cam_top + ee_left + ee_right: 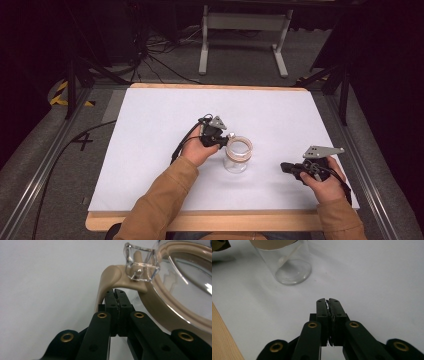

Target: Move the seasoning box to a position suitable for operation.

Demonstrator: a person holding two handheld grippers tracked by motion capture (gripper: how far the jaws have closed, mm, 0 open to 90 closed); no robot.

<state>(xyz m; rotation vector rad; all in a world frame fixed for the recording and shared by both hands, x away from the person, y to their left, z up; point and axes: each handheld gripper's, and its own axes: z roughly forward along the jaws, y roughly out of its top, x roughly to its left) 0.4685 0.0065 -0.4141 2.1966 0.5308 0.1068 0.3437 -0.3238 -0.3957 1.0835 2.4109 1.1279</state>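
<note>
Your left gripper (223,142) sits just left of the jar (238,155), near the middle of the white sheet (150,130). In the left gripper view its jaws are pressed together with nothing between them, and their tips (115,291) lie right under the tan clasp arm (110,275) that curves off the jar's rim. Whether the tips actually touch that arm is not clear. The clear hinge block (141,263) sits just above and to the right of them, fixed to the tan ring (160,307) around the lid.

The jar itself stands upright on the sheet, clear glass with the tan band at its top, a little right of centre and between your two hands.

Your right gripper (286,167) is well right of the jar, low over the sheet and pointing left toward it. Its jaws (328,301) are closed too and hold nothing, with bare sheet beneath them and the jar's base (292,272) farther off.
</note>
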